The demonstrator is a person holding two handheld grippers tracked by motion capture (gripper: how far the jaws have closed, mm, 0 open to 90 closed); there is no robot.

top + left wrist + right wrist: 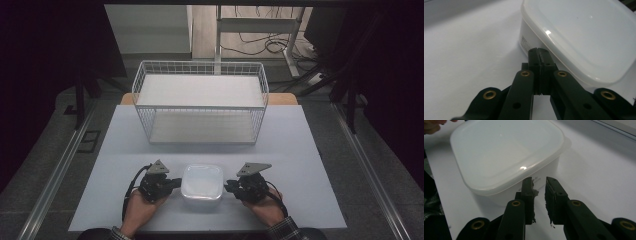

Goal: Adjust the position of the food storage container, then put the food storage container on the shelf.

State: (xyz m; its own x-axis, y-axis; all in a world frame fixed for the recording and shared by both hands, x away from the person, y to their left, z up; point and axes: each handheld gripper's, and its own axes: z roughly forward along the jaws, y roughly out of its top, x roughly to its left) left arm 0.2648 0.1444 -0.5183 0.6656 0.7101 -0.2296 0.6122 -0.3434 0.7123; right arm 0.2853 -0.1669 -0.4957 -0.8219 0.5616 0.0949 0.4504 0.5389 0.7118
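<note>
We find the left tongs (pixel 539 53) w/ jaws pressed together, pads meeting, nothing between them. Tips sit just beside the near side wall of the white lidded container (pixel 584 37), under its lid rim; we cannot tell if they touch it. In the high view the left tongs (pixel 174 183) lie low on the worktop (pixel 310 150), held by the left hand (pixel 137 210).

Right tongs (pixel 539 185): jaws narrowly apart, a slim gap, nothing held. Pads look worn and ragged at the inner edges. Tips point at the container (pixel 506 155) side wall, close below the lid rim, near a small printed label. In the high view the right tongs (pixel 229 187) sit on the opposite side, held by the right hand (pixel 267 207).

Container (pixel 202 183) stands on the worktop directly between the two tongs, lid on, approx. level.

Beyond the tongs and container, well apart toward the far edge: white wire basket rack (pixel 200 102), two tiers, both shelves bare. Plaid sleeve cuffs at both wrists.
</note>
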